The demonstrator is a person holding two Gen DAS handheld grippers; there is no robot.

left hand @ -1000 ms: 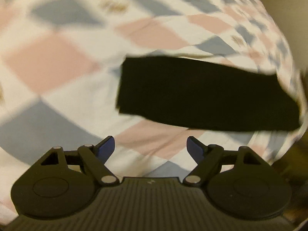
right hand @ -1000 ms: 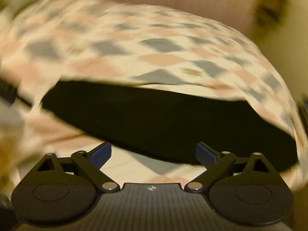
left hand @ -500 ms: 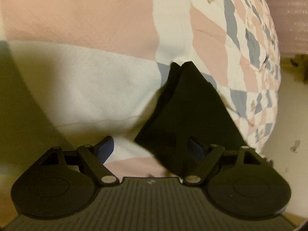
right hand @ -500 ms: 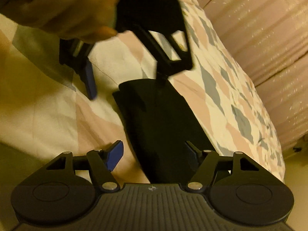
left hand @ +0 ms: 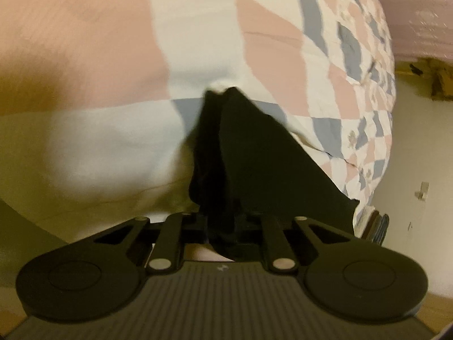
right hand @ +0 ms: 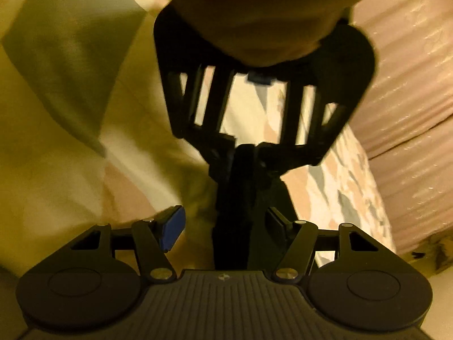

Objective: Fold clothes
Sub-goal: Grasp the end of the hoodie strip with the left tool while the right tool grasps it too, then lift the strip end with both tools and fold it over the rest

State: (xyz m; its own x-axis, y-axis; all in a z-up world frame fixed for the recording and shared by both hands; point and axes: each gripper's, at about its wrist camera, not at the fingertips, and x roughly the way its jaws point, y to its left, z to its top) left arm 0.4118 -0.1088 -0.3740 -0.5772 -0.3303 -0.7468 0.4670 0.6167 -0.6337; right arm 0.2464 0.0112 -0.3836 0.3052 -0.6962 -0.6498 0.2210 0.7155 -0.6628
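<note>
Pinching the near end of the black folded cloth garment, the left gripper has its fingers clamped together on the fabric, which runs away from it across the bed's patchwork cover of pink, white and grey-blue diamonds. The right gripper faces it with its blue-padded fingers apart on either side of the cloth's other end, not pressing it. A person's hand holds the left gripper from above.
</note>
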